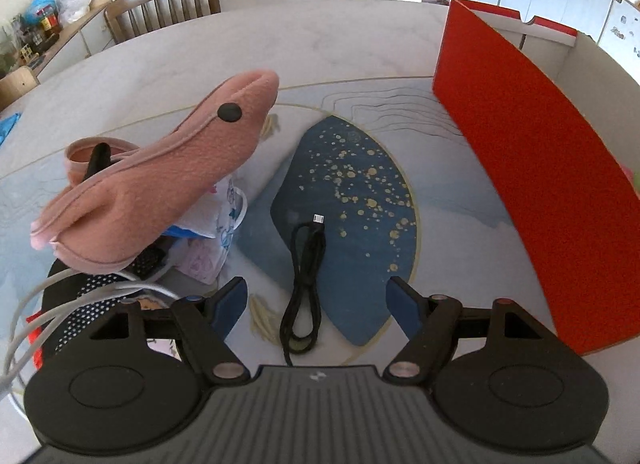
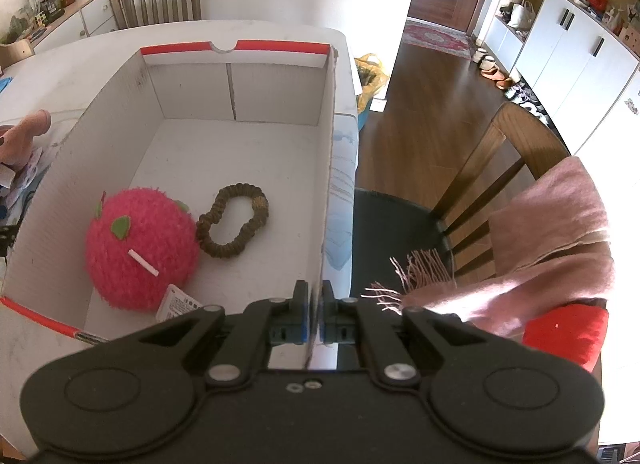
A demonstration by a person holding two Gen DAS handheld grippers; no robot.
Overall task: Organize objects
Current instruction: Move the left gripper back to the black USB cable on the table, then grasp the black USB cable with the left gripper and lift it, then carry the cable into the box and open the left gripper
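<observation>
Left wrist view: my left gripper (image 1: 318,300) hangs with its jaws apart and nothing between the pads.
Cable: a coiled black cable (image 1: 305,284) lies on the table (image 1: 248,48) at 12 o'clock from those jaws, just ahead of them, half on the table's blue patch.
Slipper: a pink slipper (image 1: 160,180) tops a heap of small items at 10 o'clock.
Box, outside: its red wall (image 1: 532,184) rises at 2 o'clock.
Right wrist view: my right gripper (image 2: 315,314) is clamped on the box's near wall (image 2: 326,192), pads together on the card edge.
Box, inside: a fuzzy pink ball (image 2: 140,252) sits at 10 o'clock, with a brown hair tie (image 2: 234,224) touching it at 11 o'clock.
Beyond the table: a pink scarf (image 2: 552,240) drapes a chair (image 2: 516,144) at 2 o'clock.
</observation>
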